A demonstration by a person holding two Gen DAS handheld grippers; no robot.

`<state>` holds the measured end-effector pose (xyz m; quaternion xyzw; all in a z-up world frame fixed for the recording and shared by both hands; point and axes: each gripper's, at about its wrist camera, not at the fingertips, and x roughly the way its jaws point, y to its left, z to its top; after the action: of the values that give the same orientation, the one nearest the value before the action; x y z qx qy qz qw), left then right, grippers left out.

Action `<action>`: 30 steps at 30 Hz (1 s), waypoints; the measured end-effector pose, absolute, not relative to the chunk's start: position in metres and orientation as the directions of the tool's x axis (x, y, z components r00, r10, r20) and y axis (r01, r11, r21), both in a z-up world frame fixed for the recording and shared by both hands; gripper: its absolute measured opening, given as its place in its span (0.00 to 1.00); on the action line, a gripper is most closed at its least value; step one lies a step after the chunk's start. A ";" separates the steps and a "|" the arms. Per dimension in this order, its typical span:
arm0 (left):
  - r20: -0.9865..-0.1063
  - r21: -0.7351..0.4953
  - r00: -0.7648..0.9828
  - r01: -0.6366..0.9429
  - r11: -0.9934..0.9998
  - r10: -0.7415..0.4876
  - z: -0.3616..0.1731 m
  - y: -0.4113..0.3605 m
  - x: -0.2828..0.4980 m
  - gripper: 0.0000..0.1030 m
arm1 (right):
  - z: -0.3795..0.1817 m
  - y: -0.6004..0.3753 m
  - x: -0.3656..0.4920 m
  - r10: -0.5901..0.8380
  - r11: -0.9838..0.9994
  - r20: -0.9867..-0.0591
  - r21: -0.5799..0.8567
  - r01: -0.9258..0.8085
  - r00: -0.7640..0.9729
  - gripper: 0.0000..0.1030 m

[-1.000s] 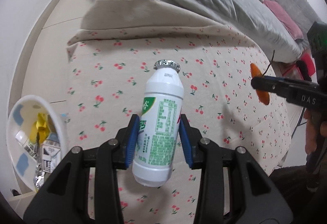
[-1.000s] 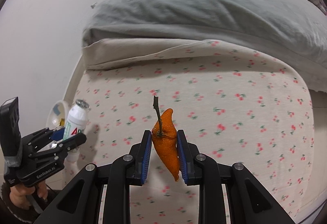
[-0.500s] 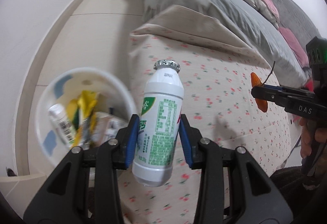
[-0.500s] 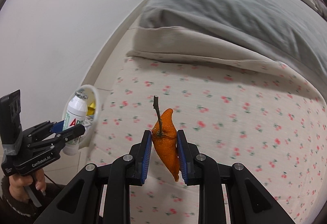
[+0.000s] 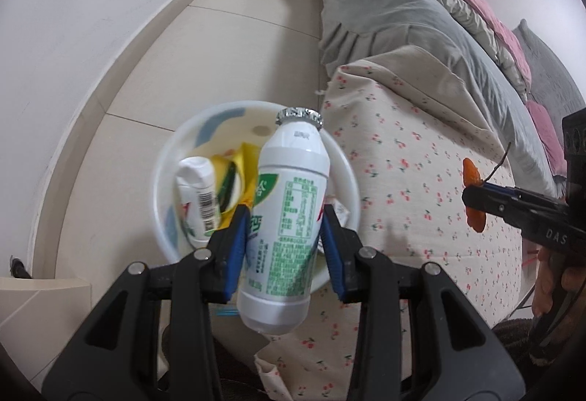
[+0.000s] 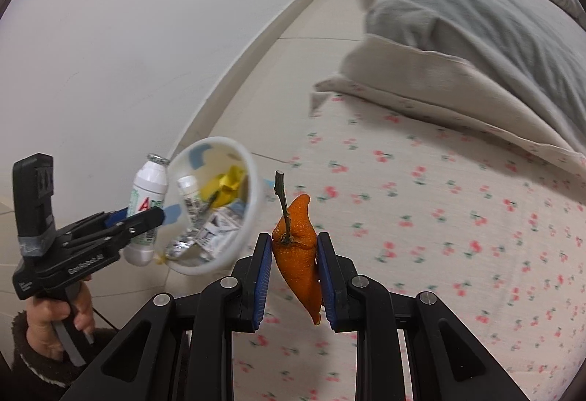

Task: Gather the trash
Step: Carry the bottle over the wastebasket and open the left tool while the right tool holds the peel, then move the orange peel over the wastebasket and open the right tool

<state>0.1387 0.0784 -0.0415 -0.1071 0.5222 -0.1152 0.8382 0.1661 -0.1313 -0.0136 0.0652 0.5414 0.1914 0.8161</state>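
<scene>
Jaws around bottle, cap-forward

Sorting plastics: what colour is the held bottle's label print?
Green print on the white plastic bottle; clearest in the left wrist view.

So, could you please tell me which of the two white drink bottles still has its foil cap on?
The bottle clamped in the left tool has the foil cap; the other bottle lies in the white bin, with no foil showing.
</scene>
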 end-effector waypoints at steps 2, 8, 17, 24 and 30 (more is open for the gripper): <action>-0.853 -0.295 0.430 0.069 0.953 -0.296 -0.044 0.084 0.140 0.40 | -0.014 -0.119 0.167 0.390 0.914 -0.858 0.315 -0.256 0.334 0.25; -0.848 -0.309 0.439 0.050 0.950 -0.298 -0.053 0.100 0.144 0.40 | -0.018 -0.092 0.174 0.398 0.907 -0.858 0.313 -0.283 0.325 0.25; -0.870 -0.204 0.455 0.020 0.979 -0.191 -0.043 0.115 0.139 0.78 | -0.025 -0.059 0.189 0.403 0.899 -0.858 0.305 -0.315 0.318 0.25; -0.884 -0.167 0.449 -0.043 0.985 -0.130 -0.044 0.139 0.136 0.81 | -0.037 -0.045 0.196 0.422 0.888 -0.854 0.322 -0.329 0.303 0.25; -0.890 -0.169 0.439 -0.066 0.983 -0.124 -0.045 0.147 0.133 0.84 | -0.040 -0.042 0.197 0.473 0.864 -0.827 0.367 -0.343 0.306 0.30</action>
<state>0.1334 0.1466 -0.0450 -0.0896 0.5296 -0.0174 0.8433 0.1974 -0.0420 -0.0399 0.0608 0.5321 0.2532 0.8057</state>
